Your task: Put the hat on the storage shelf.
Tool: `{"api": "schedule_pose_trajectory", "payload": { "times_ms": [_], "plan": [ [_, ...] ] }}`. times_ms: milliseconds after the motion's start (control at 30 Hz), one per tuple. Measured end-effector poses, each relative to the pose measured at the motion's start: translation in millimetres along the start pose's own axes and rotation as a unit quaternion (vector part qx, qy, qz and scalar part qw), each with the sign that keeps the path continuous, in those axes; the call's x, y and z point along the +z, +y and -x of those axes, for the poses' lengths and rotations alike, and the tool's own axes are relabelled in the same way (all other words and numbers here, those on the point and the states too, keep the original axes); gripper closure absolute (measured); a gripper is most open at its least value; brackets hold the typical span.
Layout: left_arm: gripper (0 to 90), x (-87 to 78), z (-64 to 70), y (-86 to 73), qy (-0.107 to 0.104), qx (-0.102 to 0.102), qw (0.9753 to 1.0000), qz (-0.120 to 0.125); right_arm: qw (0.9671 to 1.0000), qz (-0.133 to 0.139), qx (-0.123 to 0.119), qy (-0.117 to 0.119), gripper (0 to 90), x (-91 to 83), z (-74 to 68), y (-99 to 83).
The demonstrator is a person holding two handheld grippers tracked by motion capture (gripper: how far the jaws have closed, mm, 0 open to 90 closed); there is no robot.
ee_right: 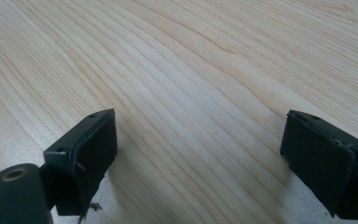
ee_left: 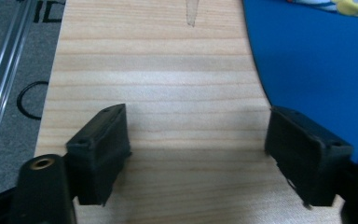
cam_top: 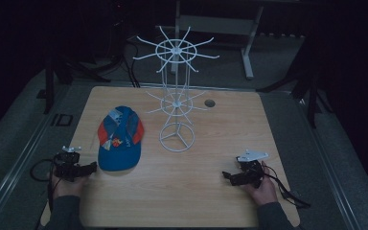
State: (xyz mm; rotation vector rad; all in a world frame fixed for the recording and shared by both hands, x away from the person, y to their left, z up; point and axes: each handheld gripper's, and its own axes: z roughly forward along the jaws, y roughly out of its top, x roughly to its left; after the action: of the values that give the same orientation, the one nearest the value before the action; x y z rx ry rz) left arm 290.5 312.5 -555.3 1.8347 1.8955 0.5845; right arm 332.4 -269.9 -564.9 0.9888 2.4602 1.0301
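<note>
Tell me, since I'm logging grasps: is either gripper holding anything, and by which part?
Nothing is held. The left gripper and right gripper are both open over bare table; the cap lies untouched.

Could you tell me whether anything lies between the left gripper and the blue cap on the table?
Nothing visible does. The left gripper sits with open jaws right beside the blue cap, with bare table between them.
</note>
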Motion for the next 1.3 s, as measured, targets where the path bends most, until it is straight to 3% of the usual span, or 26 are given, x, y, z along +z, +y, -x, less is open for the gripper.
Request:
{"api": "schedule_pose_trajectory", "payload": {
  "times_ms": [167,267,433,567,633,967,1133,1300],
  "plan": [
    [37.8,-1.2,-5.9,5.8,-0.004,-0.004,0.9999,-0.013,1.0000,0.000,0.004,-0.004,10.6,-0.6,-1.6,-0.6],
    [42.8,-2.2,-11.8,10.1,-0.033,-0.022,0.9990,-0.021,1.0000,0.001,0.006,-0.005,10.6,-0.9,-2.0,-1.0],
    [43.2,-2.1,-12.7,15.7,-0.045,-0.025,0.9981,-0.032,1.0000,0.001,0.006,-0.005,10.6,-0.9,-2.0,-0.9],
    [42.0,-3.0,-10.6,20.5,-0.044,-0.019,0.9982,-0.036,1.0000,0.001,0.006,-0.005,10.6,-0.9,-2.0,-0.9],
    [40.7,-3.4,-6.9,27.9,-0.043,-0.006,0.9978,-0.050,1.0000,0.000,0.006,-0.005,10.6,-0.9,-2.0,-1.0],
    [40.1,-18.1,5.4,48.4,-0.043,0.004,0.9988,-0.025,1.0000,0.000,0.006,-0.005,10.6,-1.1,-2.0,-0.9],
    [40.0,-25.3,15.4,65.4,-0.039,0.020,0.9989,-0.020,1.0000,0.000,0.006,-0.005,10.6,-1.1,-2.1,-0.9],
    [40.0,-29.7,23.6,78.7,-0.049,0.020,0.9985,-0.013,1.0000,0.000,0.006,-0.005,10.6,-1.1,-2.1,-0.9]
  ]
}}
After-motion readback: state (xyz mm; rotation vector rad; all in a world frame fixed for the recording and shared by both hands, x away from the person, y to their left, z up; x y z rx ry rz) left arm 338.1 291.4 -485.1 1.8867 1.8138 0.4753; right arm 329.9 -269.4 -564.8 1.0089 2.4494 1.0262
